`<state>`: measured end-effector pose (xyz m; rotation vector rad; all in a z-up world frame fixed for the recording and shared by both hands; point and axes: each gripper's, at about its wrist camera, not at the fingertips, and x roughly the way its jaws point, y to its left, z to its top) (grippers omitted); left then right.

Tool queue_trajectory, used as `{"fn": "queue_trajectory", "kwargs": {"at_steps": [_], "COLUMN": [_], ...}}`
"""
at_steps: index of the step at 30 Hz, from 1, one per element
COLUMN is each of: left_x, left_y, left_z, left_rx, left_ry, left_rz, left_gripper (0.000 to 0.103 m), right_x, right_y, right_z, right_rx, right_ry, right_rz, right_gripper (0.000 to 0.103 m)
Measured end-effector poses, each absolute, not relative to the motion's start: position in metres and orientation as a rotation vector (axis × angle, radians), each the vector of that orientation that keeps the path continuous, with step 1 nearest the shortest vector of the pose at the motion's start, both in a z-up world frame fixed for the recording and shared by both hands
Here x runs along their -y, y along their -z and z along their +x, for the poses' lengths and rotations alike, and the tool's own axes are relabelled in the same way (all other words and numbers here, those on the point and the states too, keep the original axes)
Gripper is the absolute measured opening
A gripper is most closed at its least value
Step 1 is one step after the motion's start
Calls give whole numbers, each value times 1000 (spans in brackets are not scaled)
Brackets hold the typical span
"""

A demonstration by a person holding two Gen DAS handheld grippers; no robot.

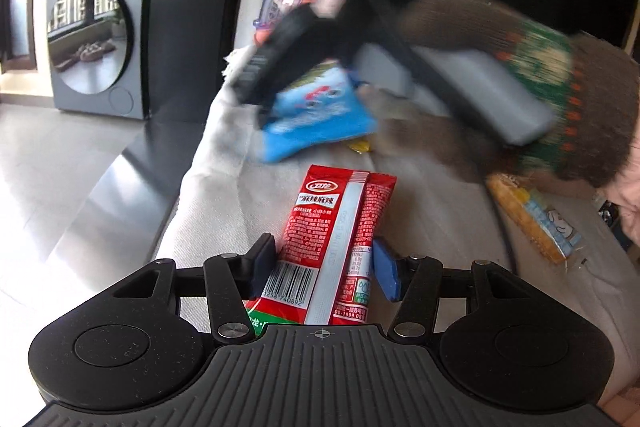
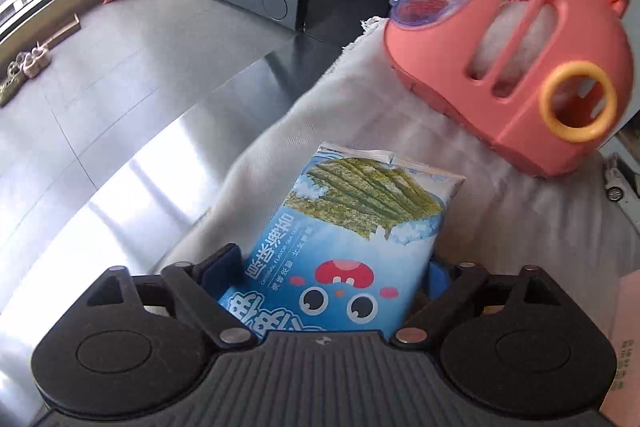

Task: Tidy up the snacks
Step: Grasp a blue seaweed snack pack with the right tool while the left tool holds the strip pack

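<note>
A red spicy-snack packet point(image 1: 340, 211) sticks out forward between the blue pads of my left gripper point(image 1: 324, 259), which is shut on its lower part above a pale cloth point(image 1: 420, 227). My right gripper point(image 2: 332, 267) is shut on a blue seaweed-snack packet point(image 2: 352, 227). In the left wrist view that packet point(image 1: 316, 115) hangs blurred from the right gripper point(image 1: 260, 99), above the far part of the cloth. A hand in a brown and green knitted glove point(image 1: 560, 87) holds the right gripper. Ahead of the right gripper stands a pink toy-like case point(image 2: 512, 59) with a clear dome and yellow handle.
A biscuit packet point(image 1: 532, 219) and a small yellow wrapper point(image 1: 358, 145) lie on the cloth at the right. The cloth's left edge drops to a glossy grey floor point(image 2: 120, 87). A washing machine point(image 1: 96, 39) stands beyond it. A small white toy car point(image 2: 618, 183) sits at the far right.
</note>
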<state>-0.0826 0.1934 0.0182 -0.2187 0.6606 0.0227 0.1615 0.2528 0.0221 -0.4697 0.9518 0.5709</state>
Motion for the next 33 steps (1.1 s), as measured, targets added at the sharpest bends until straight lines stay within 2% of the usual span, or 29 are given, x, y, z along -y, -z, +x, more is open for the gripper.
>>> {"fn": "queue_trajectory", "kwargs": {"at_steps": [3,4,5,6,8,15,16,18,20,22,25,28,33], "left_x": [-195,-195,-195,-194,-190,-155,-153,-153,-154,-158,-169,-172,-175], "left_y": [-19,-19,-19,-20,-22,-23,-23,-27,-30,-32,-28,-25,-23], "left_z": [-84,-86,-86,-85,-84,-85,-85,-85,-85,-85,-85,-88,-90], "left_rx": [-657,-657,-658,-660,-668,-734,-736,-732,-721,-720,-731,-725,-708], "left_ry": [-21,-19,-17,-11,12,120,106,53,-14,-66,-93,-83,-41], "left_rz": [-241,-249,-257,-262,-272,-284,-278,-253,-211,-194,-222,-239,-262], "left_gripper": [59,59,58,58,57,57,57,57,57,57,58,59,62], "right_x": [-215,-200,-183,-163,-124,-39,-33,-28,-33,-44,-70,-94,-107], "right_y": [-34,-39,-46,-53,-68,-65,-63,-58,-53,-53,-46,-28,-10], "right_z": [149,144,138,132,116,71,71,80,93,103,114,118,124], "right_rx": [-946,-945,-947,-956,-956,-919,-930,-981,-1000,-987,-993,-1010,-907], "right_ry": [-598,-606,-619,-636,-657,-655,-645,-632,-639,-644,-613,-583,-397], "right_rz": [-472,-458,-438,-409,-349,-336,-316,-218,-105,-40,-20,-68,-217], "right_gripper": [81,75,57,52,46,44,45,58,82,86,86,86,88]}}
